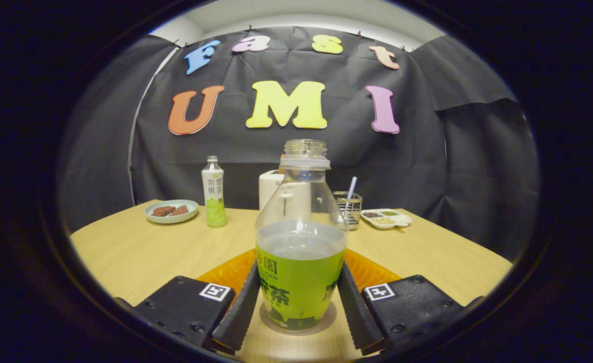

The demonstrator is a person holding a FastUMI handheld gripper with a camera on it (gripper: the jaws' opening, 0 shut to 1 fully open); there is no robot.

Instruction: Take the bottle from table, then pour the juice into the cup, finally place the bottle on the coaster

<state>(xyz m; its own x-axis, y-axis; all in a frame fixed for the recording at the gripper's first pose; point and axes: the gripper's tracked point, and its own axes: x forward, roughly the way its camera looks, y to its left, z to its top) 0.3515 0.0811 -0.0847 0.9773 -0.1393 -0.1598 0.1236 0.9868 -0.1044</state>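
Observation:
A clear bottle [300, 262] with a green label and no cap stands upright between my fingers, its foot on a round coaster [327, 318] that lies on an orange mat [231, 272]. Liquid fills it to just above the label. My gripper [299, 297] is shut on the bottle: the left finger [241, 302] and the right finger [357, 307] lie flush against the label's two sides. Straight beyond the bottle and partly hidden by it stands a white cup [269, 189].
On the wooden table [140, 252] beyond the fingers stand a second, slim, capped bottle [214, 194], a pale plate [171, 210] with brown pieces, a small glass [349, 206] with a straw and a white divided dish [386, 218]. Black cloth walls close off the back.

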